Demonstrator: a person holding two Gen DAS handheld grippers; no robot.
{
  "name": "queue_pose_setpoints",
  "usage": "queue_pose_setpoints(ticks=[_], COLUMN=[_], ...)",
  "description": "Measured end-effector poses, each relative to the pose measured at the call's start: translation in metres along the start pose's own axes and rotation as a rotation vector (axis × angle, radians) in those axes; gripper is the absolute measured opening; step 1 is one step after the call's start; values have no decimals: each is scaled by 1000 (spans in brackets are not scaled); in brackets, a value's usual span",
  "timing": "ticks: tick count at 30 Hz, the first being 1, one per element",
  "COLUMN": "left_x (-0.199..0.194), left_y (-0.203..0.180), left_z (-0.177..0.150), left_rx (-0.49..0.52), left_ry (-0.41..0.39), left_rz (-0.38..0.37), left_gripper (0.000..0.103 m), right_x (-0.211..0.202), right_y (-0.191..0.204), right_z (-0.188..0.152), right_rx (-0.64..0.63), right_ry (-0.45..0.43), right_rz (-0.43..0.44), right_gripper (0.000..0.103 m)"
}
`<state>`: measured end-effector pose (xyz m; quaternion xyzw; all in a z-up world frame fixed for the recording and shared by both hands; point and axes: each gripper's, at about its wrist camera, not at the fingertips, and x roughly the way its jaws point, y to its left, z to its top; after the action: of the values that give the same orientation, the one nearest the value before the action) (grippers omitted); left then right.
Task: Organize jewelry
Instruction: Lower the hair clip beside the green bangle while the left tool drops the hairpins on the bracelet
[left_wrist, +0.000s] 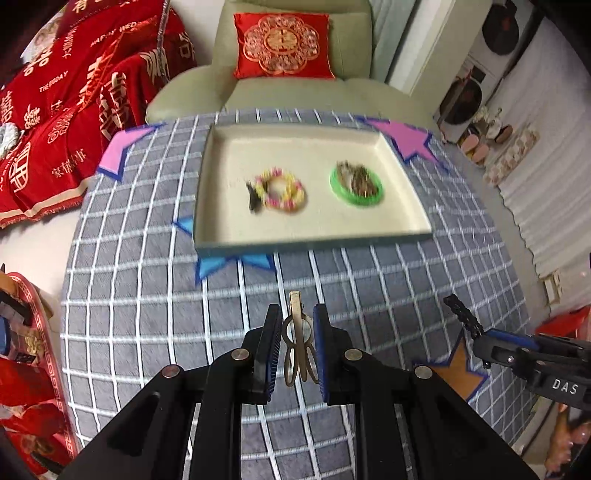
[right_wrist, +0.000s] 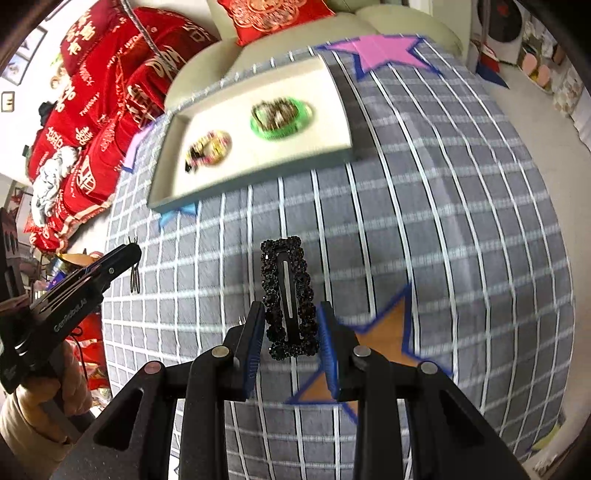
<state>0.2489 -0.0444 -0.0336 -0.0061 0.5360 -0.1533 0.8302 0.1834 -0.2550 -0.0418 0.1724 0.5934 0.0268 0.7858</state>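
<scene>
Left claw (left_wrist: 297, 347): closed on a gold hair clip (left_wrist: 298, 343). The clip sits between the two blue pads, its flat bar pointing forward past the fingertips and its looped end hanging back toward the camera. It is lifted off the cloth. In the right wrist view the same claw (right_wrist: 135, 254) shows from the side, at the left edge, with the clip's loops dangling beneath the tips.

Right claw (right_wrist: 291, 328): closed on a black beaded hair clip (right_wrist: 290, 299). The clip is a long rectangle, rimmed with dark beads, slot down the middle. Its near half lies between the pads; the far half sticks out ahead. In the left wrist view the claw (left_wrist: 476, 334) enters from the right with the beaded clip (left_wrist: 461, 315) jutting up and left from it.

Tray (left_wrist: 404, 177): shallow, cream inside, on the far half of the desk (left_wrist: 147, 295), well apart from both claws. Inside it, left: a pink and yellow beaded bracelet (left_wrist: 284, 190) with a small dark item touching its left side; blur hides what that is. Right: a green bangle (left_wrist: 356, 182) with a brownish tangle of pieces inside its ring.

Desk cover: grey cloth with white grid, coloured star patches; an orange star (right_wrist: 384, 332) lies just under the right claw.

Beyond the desk: pale sofa with a red cushion (left_wrist: 282, 46); red blanket (left_wrist: 66, 110) to the left.
</scene>
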Motion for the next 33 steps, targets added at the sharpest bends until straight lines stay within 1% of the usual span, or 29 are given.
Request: queue_pose_setpoints(ticks=[7, 15, 23, 27, 33], left_x=[8, 37, 73, 88, 108], left_y=[4, 11, 13, 15, 17], left_z=[39, 69, 88, 98, 108], left_rx=[-27, -49, -58, -64, -60], left_ry=[-29, -15, 16, 28, 39], left_rz=[22, 46, 80, 91, 128], left_gripper=[26, 26, 26, 26, 26], right_x=[-1, 20, 54, 68, 86], right_y=[6, 9, 9, 8, 6], right_z=[54, 109, 141, 154, 175], right_rx=[-50, -101, -121, -124, -124], right_ry=[-33, -25, 10, 17, 18], right_rz=[20, 29, 23, 19, 9], right_gripper=[32, 32, 32, 32, 32])
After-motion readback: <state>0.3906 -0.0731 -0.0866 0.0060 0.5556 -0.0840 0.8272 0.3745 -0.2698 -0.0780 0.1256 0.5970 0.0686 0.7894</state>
